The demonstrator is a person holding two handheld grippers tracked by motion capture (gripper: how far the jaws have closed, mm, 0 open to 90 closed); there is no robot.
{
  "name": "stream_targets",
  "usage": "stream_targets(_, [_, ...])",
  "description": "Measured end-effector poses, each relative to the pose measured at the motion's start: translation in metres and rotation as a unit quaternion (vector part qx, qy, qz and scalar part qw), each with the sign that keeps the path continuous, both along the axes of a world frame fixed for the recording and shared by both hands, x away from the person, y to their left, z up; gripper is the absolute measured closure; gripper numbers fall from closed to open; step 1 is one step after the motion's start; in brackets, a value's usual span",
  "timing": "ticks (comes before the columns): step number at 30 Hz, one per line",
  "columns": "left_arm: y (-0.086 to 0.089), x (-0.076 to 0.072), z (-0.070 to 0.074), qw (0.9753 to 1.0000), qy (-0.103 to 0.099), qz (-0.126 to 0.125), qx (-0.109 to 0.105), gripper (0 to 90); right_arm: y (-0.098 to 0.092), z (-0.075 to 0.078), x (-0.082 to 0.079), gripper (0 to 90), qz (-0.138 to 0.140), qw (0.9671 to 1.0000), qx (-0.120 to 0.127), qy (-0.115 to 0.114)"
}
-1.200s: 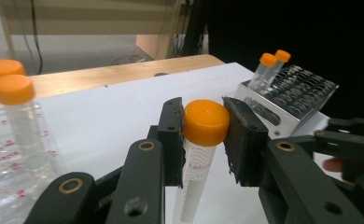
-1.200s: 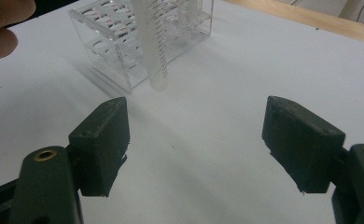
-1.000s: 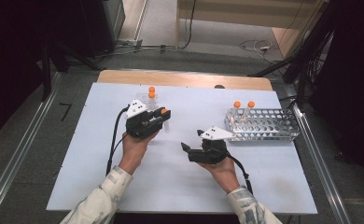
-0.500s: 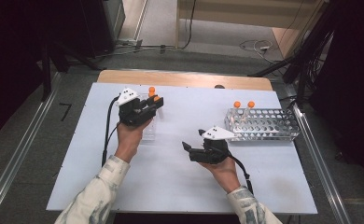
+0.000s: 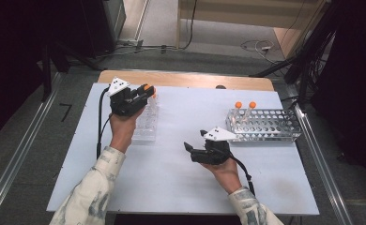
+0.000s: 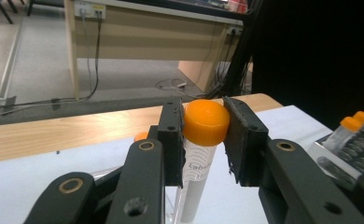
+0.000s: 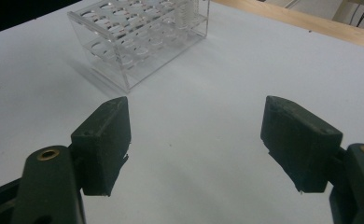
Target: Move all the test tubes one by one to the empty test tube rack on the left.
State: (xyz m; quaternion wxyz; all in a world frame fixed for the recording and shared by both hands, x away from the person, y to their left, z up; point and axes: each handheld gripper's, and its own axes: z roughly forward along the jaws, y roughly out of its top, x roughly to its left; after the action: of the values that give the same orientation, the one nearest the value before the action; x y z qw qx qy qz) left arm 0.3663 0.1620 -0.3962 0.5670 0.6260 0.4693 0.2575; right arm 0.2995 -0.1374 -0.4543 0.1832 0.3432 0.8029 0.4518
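The left gripper (image 6: 203,140) is clamped on an orange-capped centrifuge tube (image 6: 203,140): its two black jaws press the orange cap from either side, and the clear, printed body hangs straight down between them. The tube's long axis is upright, in line with the wells of the clear acrylic rack (image 5: 146,124) just under the jaws. In the high view the left gripper (image 5: 141,93) sits over the far end of that rack, so the tube appears to be at or just above a far well; whether its tip is inside the well or lifted free cannot be told from these frames. A second orange cap (image 6: 141,136) peeks out just beside the left jaw, apparently another tube at the same end of the rack.

The right gripper (image 5: 195,140) rests low over bare table to the right of the clear rack, jaws wide apart and holding nothing; in its own view the right gripper (image 7: 194,144) looks toward that rack (image 7: 138,37) across empty white surface. Further right of the clear rack stands a second tube rack (image 5: 263,125) with two orange-capped tubes (image 5: 245,107) at its far left corner.

The left hand is plainly the one on the job. Any lift or lowering should follow the tube's vertical axis, since a sideways pull could bind it in the well.
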Motion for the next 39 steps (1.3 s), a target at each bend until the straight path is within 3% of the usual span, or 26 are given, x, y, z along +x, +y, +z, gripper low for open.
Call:
stream_targets(10, [0.000, 0.009, -0.008, 0.9998, 0.005, 0.018, 0.012, 69.6, -0.001, 0.001, -0.001, 22.9, -0.001, 1.0000, 0.000, -0.005])
stream_targets(16, [-0.006, 0.013, -0.016, 0.9989, 0.021, 0.015, 0.038, 69.5, -0.001, 0.001, -0.001, 22.9, -0.001, 1.0000, 0.001, -0.005])
stream_targets(20, [-0.013, 0.015, -0.021, 0.9968, 0.036, 0.023, 0.069, 69.5, 0.000, 0.000, -0.002, 22.9, 0.000, 1.0000, 0.000, -0.006])
stream_targets(24, [-0.018, 0.015, -0.026, 0.9950, 0.043, 0.029, 0.086, 69.4, 0.000, 0.001, -0.002, 22.9, 0.001, 1.0000, 0.001, -0.006])
stream_targets(30, [-0.018, 0.015, -0.038, 0.9939, 0.065, 0.040, 0.079, 68.8, 0.000, 0.000, -0.002, 22.9, 0.001, 1.0000, 0.000, -0.005])
stream_targets(39, [-0.016, 0.013, -0.039, 0.9940, 0.069, 0.036, 0.077, 58.5, 0.002, -0.001, -0.003, 22.9, 0.002, 1.0000, -0.001, -0.003])
